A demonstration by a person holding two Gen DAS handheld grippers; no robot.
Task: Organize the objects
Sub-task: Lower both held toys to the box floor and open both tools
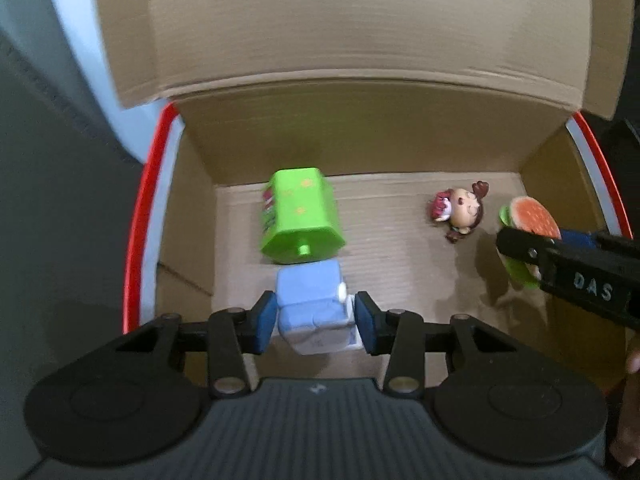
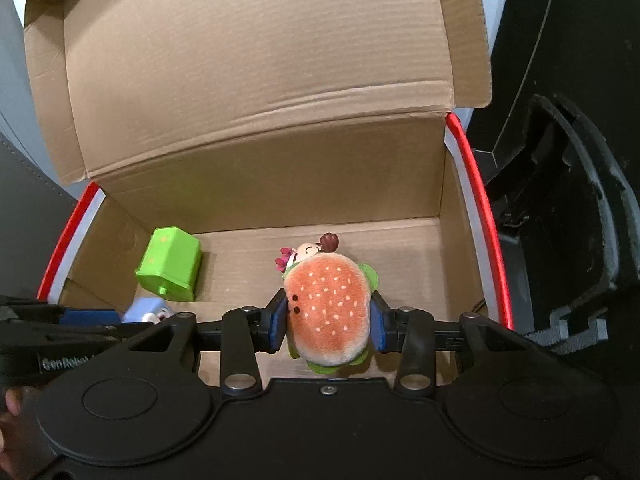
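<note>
The cardboard box (image 1: 360, 140) stands open with its lid flap raised at the back, and everything here sits in relation to it. The left claw (image 1: 316, 322) reaches down into the box near its front left, clenched on a pale blue toy (image 1: 312, 304); the blue pads (image 1: 266, 322) press on the toy's two sides. Whether the toy already touches the box floor cannot be told. Just behind it, toward the back wall of the box, a green toy (image 1: 300, 216) lies tipped on its side on the floor, touching or almost touching the blue one.

The right claw (image 2: 329, 322) reaches into the box toward its right half, grasping a plush burger (image 2: 330, 308) with an orange, speckled bun and green felt edges; the pads squeeze the plush from both sides. Below and behind the burger, on the box floor, lies a small doll (image 1: 460, 210) with brown hair and a pink bow, between the green toy and the right wall of the box. A red and white edge (image 2: 480, 208) runs along the box's side walls.
</note>
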